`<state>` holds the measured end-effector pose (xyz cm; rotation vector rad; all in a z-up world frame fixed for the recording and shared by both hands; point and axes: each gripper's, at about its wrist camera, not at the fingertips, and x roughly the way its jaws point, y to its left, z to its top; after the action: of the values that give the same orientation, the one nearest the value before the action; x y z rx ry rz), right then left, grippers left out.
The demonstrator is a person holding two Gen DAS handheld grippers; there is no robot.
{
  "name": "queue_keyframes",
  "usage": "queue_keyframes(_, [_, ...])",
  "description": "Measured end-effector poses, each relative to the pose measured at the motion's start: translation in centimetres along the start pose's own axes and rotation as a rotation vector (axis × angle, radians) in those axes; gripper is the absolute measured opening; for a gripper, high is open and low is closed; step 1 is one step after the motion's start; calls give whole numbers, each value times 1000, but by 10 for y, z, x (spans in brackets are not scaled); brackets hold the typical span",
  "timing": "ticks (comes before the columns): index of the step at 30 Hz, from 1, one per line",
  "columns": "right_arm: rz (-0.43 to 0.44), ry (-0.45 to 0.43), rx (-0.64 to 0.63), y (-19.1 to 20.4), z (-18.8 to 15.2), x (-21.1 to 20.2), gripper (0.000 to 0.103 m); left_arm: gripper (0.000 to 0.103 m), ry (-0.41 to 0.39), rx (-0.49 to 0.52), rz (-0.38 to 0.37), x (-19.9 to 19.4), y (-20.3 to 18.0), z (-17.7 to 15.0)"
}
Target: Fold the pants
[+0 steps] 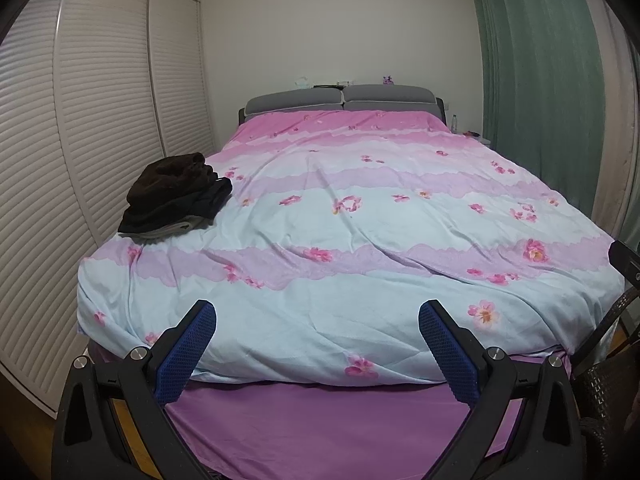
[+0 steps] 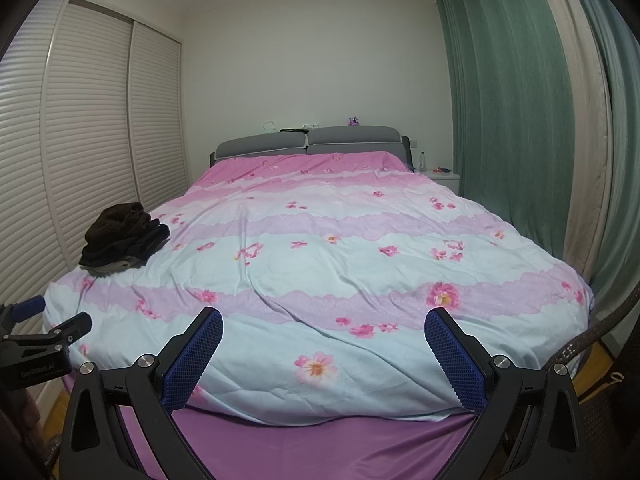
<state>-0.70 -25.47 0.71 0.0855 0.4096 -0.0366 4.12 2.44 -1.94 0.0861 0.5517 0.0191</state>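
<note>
While you stand at the foot of the bed, your left gripper [image 1: 317, 320] and right gripper [image 2: 323, 328] both hang empty, jaws spread wide, over the floral duvet [image 1: 360, 240]; farther off, at its left edge, lies the dark pants pile [image 1: 176, 194].

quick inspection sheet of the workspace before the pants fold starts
surface: bed with floral duvet, rumpled, purple sheet showing at the foot
job's things: pile of dark clothes on the duvet's left side, unfolded, untouched
clutter: bottle and small items on nightstand
grippers: left gripper open, holding nothing; right gripper open, holding nothing
cables: nothing seen
surroundings: louvred wardrobe doors left, green curtain right, grey headboard
</note>
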Motion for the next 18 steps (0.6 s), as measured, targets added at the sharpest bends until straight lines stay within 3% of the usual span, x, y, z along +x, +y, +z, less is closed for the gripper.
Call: queue_keyframes(18, [2,5,1,0,-1,1,102,103,-4,12,6,-2,-3,4])
